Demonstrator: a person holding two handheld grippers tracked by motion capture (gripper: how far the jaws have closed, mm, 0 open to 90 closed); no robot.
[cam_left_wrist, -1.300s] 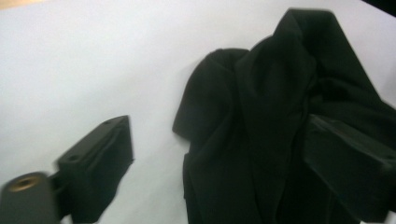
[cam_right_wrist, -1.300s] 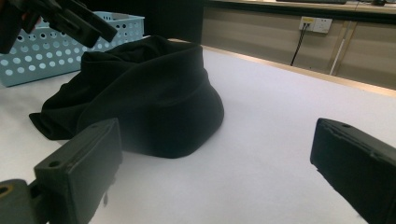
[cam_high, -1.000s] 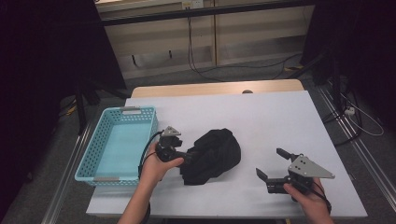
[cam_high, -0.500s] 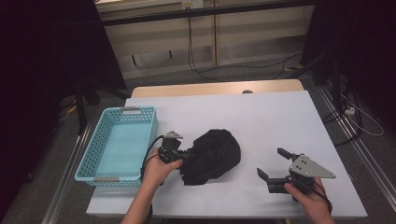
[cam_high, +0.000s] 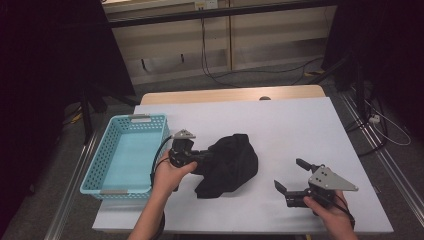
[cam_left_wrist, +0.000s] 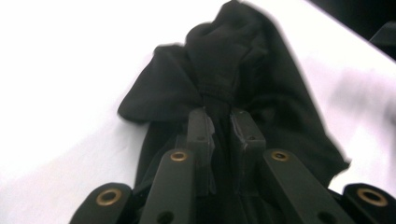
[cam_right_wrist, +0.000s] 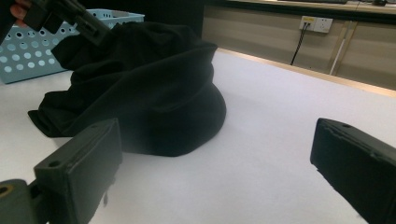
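Left grip on garment
I hold the left hand-held gripper, just closed, pinching the black garment; basket lies leftward; right hand-held gripper wide, farther.

My left gripper was black, its linkage arms studded with brass-ringed pivots, a black cable looping off it. My right gripper wore a grey three-cornered plate. Both forearms were bare.
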